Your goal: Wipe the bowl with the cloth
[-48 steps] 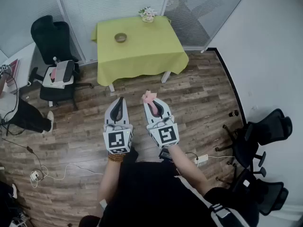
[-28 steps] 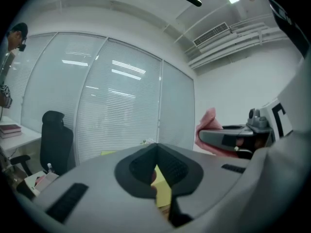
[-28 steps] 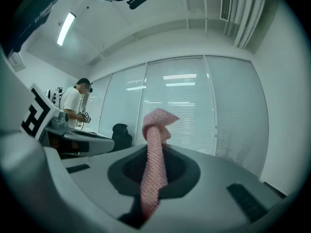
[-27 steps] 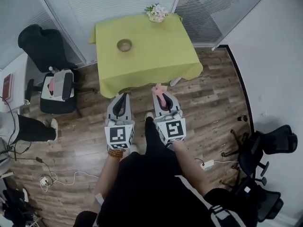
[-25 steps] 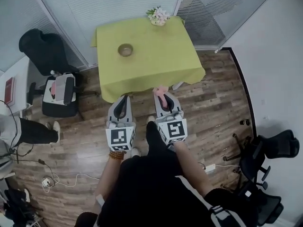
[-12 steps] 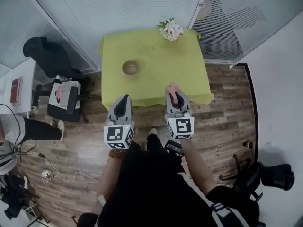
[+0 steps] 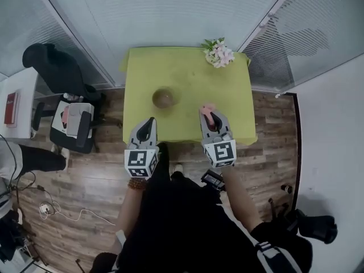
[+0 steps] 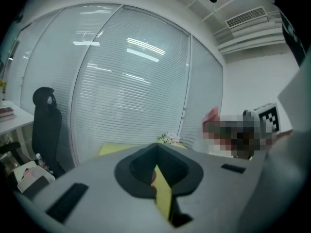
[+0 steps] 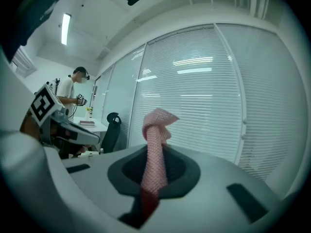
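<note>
A small brown bowl (image 7: 164, 98) stands on the table with the yellow-green cloth cover (image 7: 187, 73), near its front middle. My right gripper (image 7: 209, 114) is shut on a pink cloth (image 7: 208, 109), which pokes out past the fingertips; in the right gripper view the pink cloth (image 9: 156, 149) stands up between the closed jaws. It hovers over the table's front edge, to the right of the bowl. My left gripper (image 7: 150, 121) is shut with nothing in it, just short of the table's front edge, below and left of the bowl. In the left gripper view the left gripper (image 8: 156, 166) shows closed jaws.
A vase of flowers (image 7: 219, 53) sits at the table's far right corner. A black office chair (image 7: 48, 64) and a seat with items (image 7: 74, 121) stand left of the table. Glass walls with blinds run behind. A person (image 9: 73, 89) stands far off in the right gripper view.
Both grippers have travelled forward over the wooden floor to the table's front edge. The bowl and table now lie much nearer. The right gripper still holds the pink cloth.
</note>
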{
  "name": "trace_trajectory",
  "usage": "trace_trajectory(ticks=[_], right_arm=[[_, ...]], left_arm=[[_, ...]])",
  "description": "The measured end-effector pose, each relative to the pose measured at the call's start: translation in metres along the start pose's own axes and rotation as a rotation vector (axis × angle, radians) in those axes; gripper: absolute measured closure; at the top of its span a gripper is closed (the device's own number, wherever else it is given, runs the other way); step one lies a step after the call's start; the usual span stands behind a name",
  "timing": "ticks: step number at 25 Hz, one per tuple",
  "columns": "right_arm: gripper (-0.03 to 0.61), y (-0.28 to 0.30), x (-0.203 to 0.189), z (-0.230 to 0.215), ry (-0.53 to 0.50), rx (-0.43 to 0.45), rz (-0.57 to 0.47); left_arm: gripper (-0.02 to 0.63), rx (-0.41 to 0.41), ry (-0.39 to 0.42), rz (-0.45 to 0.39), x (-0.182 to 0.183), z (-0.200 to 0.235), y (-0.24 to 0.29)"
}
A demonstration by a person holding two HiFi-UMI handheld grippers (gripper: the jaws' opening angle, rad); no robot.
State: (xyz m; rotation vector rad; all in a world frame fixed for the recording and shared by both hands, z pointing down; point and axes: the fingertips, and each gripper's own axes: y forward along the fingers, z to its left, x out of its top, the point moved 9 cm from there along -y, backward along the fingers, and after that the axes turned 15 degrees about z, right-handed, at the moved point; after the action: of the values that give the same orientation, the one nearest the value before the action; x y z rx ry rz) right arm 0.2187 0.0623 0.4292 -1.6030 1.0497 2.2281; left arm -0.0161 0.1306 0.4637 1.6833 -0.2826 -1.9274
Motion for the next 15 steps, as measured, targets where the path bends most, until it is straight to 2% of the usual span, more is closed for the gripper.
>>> trace_trajectory(ticks=[3,8,11,15], right_arm=[[0.565,0.040,0.028,0.003,-0.125,0.078,0.002],[0.563,0.110,0.043,0.001,-0.319,0.184,0.070],[0.563,0.156,0.035,0.005,-0.364,0.240,0.121],[0.560,0.206,0.017,0.006,-0.449,0.282,0.190]], left_arm=[[0.611,-0.017,0.032,0.031,0.009,0.037,0.029],[0.612,-0.070,0.055,0.096,0.019,0.088,0.081],[0.611,-0.095,0.046,0.145,0.019,0.112,0.107],[0.611,-0.119,0.035,0.238,0.010,0.122,0.138]])
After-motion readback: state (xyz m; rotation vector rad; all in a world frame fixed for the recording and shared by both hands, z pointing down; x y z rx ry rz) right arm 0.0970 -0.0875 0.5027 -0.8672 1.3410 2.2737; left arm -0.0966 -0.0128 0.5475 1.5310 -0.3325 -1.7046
